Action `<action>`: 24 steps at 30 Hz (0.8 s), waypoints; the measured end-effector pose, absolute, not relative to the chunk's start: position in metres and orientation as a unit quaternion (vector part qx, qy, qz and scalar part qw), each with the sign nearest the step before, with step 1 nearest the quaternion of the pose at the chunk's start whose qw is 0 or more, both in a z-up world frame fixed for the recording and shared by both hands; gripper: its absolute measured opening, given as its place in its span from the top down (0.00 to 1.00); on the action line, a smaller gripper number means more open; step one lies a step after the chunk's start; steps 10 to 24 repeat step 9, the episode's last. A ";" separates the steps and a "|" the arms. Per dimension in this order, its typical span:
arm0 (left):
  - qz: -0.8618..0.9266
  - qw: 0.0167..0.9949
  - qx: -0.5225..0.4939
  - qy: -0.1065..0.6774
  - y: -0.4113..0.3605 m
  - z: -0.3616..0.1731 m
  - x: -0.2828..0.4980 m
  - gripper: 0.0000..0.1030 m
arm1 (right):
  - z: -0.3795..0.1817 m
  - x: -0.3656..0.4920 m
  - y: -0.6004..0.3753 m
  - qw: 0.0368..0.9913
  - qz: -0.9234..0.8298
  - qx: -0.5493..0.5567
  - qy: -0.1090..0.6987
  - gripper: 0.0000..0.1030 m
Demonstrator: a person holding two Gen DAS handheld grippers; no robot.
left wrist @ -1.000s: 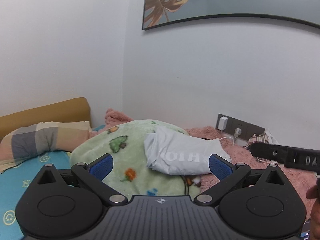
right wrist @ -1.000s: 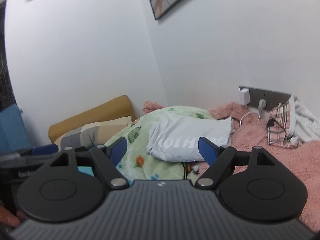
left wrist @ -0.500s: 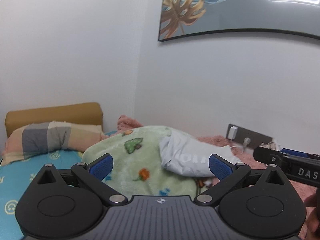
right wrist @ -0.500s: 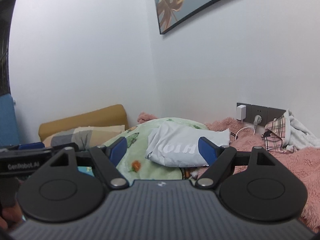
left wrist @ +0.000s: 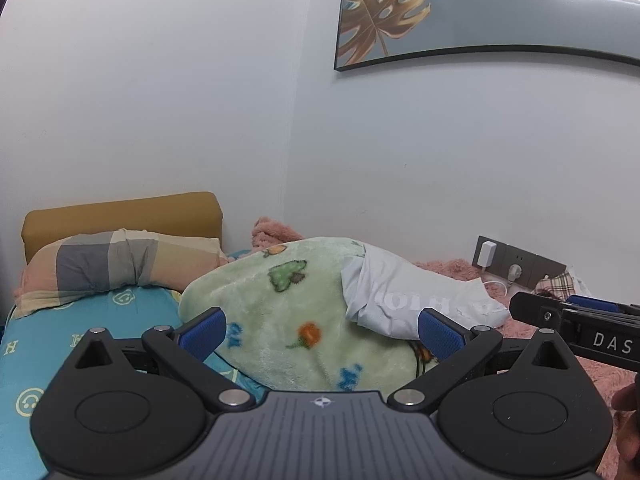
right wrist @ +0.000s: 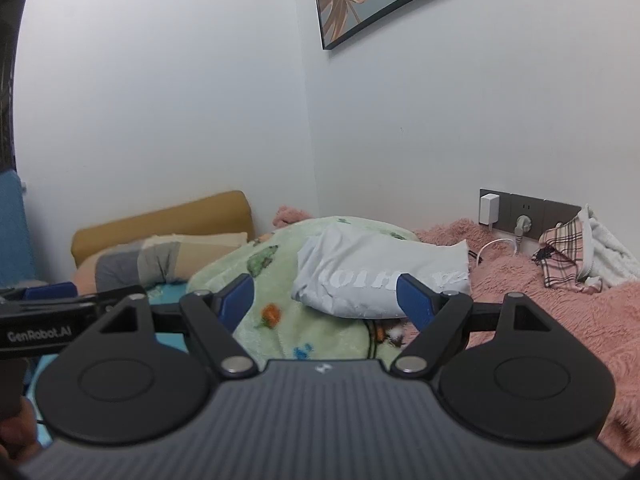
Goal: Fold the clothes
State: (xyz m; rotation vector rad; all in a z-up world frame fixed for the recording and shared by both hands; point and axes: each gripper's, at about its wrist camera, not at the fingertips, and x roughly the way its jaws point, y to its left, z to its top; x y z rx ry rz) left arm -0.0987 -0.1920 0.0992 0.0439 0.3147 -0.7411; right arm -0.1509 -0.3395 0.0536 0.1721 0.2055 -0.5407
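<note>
both grippers (left wrist: 322,330) (right wrist: 324,298) gape before folded shirt (right wrist: 380,276).

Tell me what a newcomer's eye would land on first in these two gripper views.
First the pale grey garment with white lettering, lying in a soft lump on the green cartoon-print blanket in the middle of the bed. Next the open left gripper and right gripper, blue pads spread wide and holding nothing. Then the gold-leaf picture high on the wall, and the plaid cloth on the pink fleece by the wall sockets.
</note>
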 end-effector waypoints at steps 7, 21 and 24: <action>-0.362 0.919 0.026 0.152 -0.193 0.099 -0.101 0.00 | 0.055 -0.154 -0.338 0.955 -0.261 0.096 0.104 0.22; -0.360 0.920 0.028 0.152 -0.193 0.098 -0.101 0.00 | 0.055 -0.154 -0.338 0.955 -0.260 0.101 0.106 0.22; -0.360 0.920 0.028 0.152 -0.193 0.098 -0.101 0.00 | 0.055 -0.154 -0.338 0.955 -0.260 0.101 0.106 0.22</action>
